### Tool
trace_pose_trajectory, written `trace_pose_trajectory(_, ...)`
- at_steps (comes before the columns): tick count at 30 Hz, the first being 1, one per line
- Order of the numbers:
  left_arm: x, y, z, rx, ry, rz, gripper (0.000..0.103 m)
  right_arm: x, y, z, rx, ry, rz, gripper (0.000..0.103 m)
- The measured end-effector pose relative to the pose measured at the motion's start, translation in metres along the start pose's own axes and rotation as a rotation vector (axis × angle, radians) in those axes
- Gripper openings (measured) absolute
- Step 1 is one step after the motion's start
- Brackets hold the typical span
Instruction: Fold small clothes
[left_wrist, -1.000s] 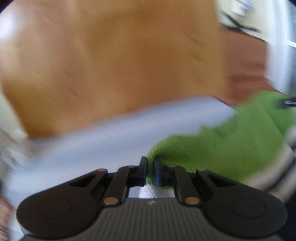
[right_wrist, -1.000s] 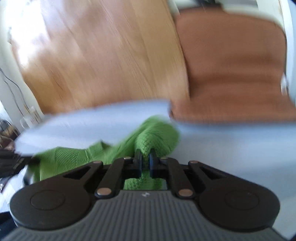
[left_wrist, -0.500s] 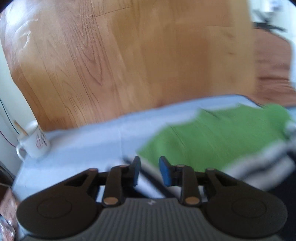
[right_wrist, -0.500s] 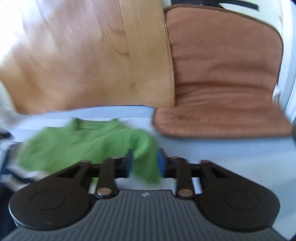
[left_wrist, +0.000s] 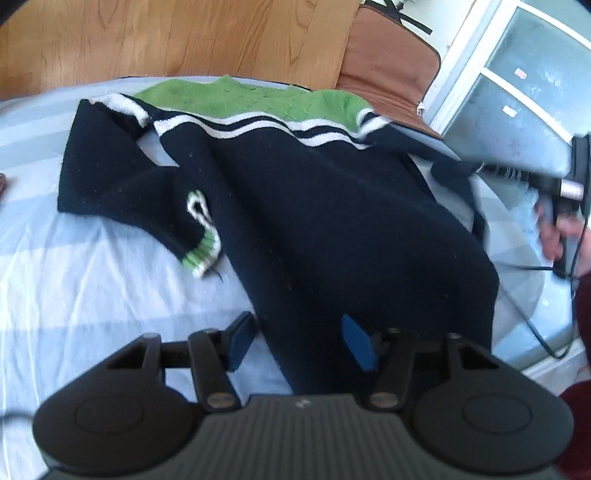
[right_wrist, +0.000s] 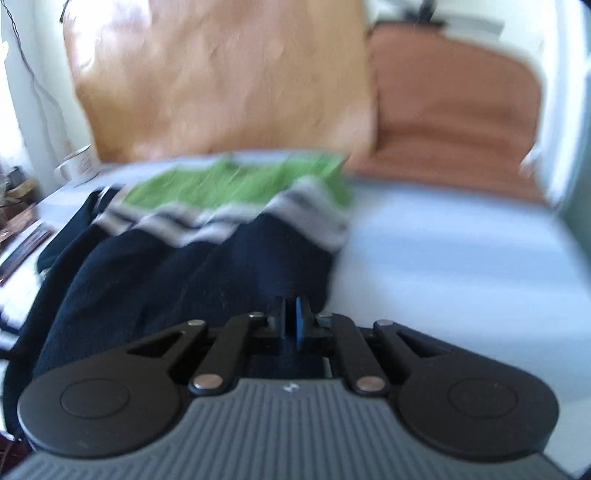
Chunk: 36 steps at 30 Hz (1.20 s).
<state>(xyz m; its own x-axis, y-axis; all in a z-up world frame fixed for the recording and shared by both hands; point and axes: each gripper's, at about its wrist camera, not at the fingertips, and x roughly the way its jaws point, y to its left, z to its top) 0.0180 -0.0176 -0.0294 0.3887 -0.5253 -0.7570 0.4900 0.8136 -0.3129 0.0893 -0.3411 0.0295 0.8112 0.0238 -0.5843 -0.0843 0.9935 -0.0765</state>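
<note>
Changed since a second ago: both claws were then pinched on the green shoulder part of the garment; now the left claw (left_wrist: 299, 341) stands with its blue pads wide apart, gripping nothing, and the whole sweater has come into view, spread out.

Item, far left: white mug (right_wrist: 79, 164) at the surface's corner, seen from the right wrist view; blurred.

Item, left: left sleeve (left_wrist: 147, 199), dark navy with green-and-white cuff, bent inward so the cuff lies beside the body panel.

Item, centre: small sweater (left_wrist: 332, 206), navy body, white stripes, green yoke at the far end, lying mostly flat on the pale blue sheet (left_wrist: 85, 288). Its hem runs between and under the left claw's open pads.

Item, right: right claw (right_wrist: 290, 319), pads together. Dark knit reaches right up to them, so it is probably clamped on the sweater's right side, though blur leaves this unsure. The person's hand (left_wrist: 561, 236) holds that tool.

Item, beyond: wood floor (left_wrist: 184, 37); brown cushion (right_wrist: 454, 110).

Step in hand, as judged: laying out done, first side fold starting. Next move likely calls for carrying the right edge inward over the body, and the left claw taking the left sleeve.
</note>
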Motion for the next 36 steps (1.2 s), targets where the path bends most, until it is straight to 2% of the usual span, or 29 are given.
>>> trace_pose_trajectory(1, -0.001, -0.002, -0.003, -0.007, -0.001, -0.003, 0.057, 0.002, -0.008, 0.003, -0.078, -0.025, -0.15, 0.008)
trace_pose_trajectory(2, -0.004, -0.002, -0.005, -0.013, -0.002, -0.003, 0.057, 0.007, -0.018, 0.004, -0.161, -0.027, -0.336, 0.008)
trace_pose_trajectory(3, -0.006, 0.001, -0.007, -0.015, 0.0, 0.001, 0.057, 0.013, -0.028, 0.003, -0.179, -0.002, -0.449, 0.01)
trace_pose_trajectory(4, -0.008, 0.002, -0.009, -0.018, 0.0, 0.004, 0.056, 0.015, -0.038, 0.003, -0.15, 0.029, -0.505, 0.013)
trace_pose_trajectory(5, -0.01, 0.002, -0.012, -0.026, -0.003, 0.002, 0.053, 0.006, -0.045, 0.0, -0.083, 0.021, -0.454, 0.014)
trace_pose_trajectory(6, -0.007, 0.002, -0.013, -0.041, -0.004, -0.004, 0.049, -0.004, -0.046, -0.003, -0.017, 0.004, -0.349, 0.018)
trace_pose_trajectory(7, -0.003, -0.001, -0.015, -0.059, -0.004, -0.008, 0.033, -0.013, -0.044, -0.009, 0.052, -0.001, -0.212, 0.025)
trace_pose_trajectory(8, 0.0, -0.002, -0.015, -0.076, 0.005, -0.018, 0.019, -0.019, -0.038, -0.016, 0.12, 0.003, -0.068, 0.039)
trace_pose_trajectory(9, 0.001, 0.0, -0.015, -0.09, 0.012, -0.03, 0.016, -0.023, -0.031, -0.026, 0.172, 0.009, 0.067, 0.043)
trace_pose_trajectory(11, 0.005, -0.001, -0.014, -0.11, 0.008, -0.029, 0.012, -0.028, -0.006, -0.049, 0.211, 0.018, 0.312, 0.044)
trace_pose_trajectory(13, 0.004, 0.001, -0.013, -0.131, 0.002, -0.038, 0.011, -0.031, 0.024, -0.071, 0.168, 0.02, 0.434, 0.049)
trace_pose_trajectory(14, 0.001, 0.002, -0.013, -0.142, -0.005, -0.043, 0.01, -0.032, 0.036, -0.079, 0.141, 0.027, 0.463, 0.055)
trace_pose_trajectory(17, -0.009, 0.005, -0.011, -0.16, -0.038, -0.035, 0.01, -0.034, 0.067, -0.096, 0.086, 0.004, 0.478, 0.056)
trace_pose_trajectory(19, -0.016, 0.007, -0.01, -0.173, -0.058, -0.021, 0.01, -0.029, 0.082, -0.096, 0.058, -0.045, 0.428, 0.056)
trace_pose_trajectory(22, -0.032, 0.016, -0.005, -0.198, -0.113, 0.0, 0.01, -0.015, 0.087, -0.089, -0.001, -0.077, 0.442, 0.055)
trace_pose_trajectory(23, -0.04, 0.02, -0.004, -0.204, -0.134, 0.012, 0.01, -0.008, 0.092, -0.085, -0.008, -0.07, 0.441, 0.036)
trace_pose_trajectory(24, -0.047, 0.023, -0.002, -0.212, -0.153, 0.028, 0.01, -0.004, 0.097, -0.076, -0.014, -0.053, 0.441, 0.023)
trace_pose_trajectory(26, -0.06, 0.03, -0.001, -0.228, -0.179, 0.044, 0.01, -0.016, 0.091, -0.058, -0.013, -0.014, 0.457, 0.019)
trace_pose_trajectory(29, -0.074, 0.034, -0.005, -0.232, -0.202, 0.053, 0.01, -0.064, 0.071, -0.034, -0.027, 0.04, 0.44, 0.018)
trace_pose_trajectory(32, -0.072, 0.033, -0.013, -0.231, -0.175, 0.054, 0.01, -0.103, 0.044, -0.027, -0.049, 0.118, 0.384, 0.016)
trace_pose_trajectory(34, -0.061, 0.034, -0.016, -0.228, -0.134, 0.053, 0.011, -0.111, 0.03, -0.034, -0.048, 0.214, 0.365, 0.015)
trace_pose_trajectory(36, -0.047, 0.035, -0.018, -0.223, -0.084, 0.061, 0.016, -0.103, 0.026, -0.049, -0.086, 0.311, 0.317, 0.022)
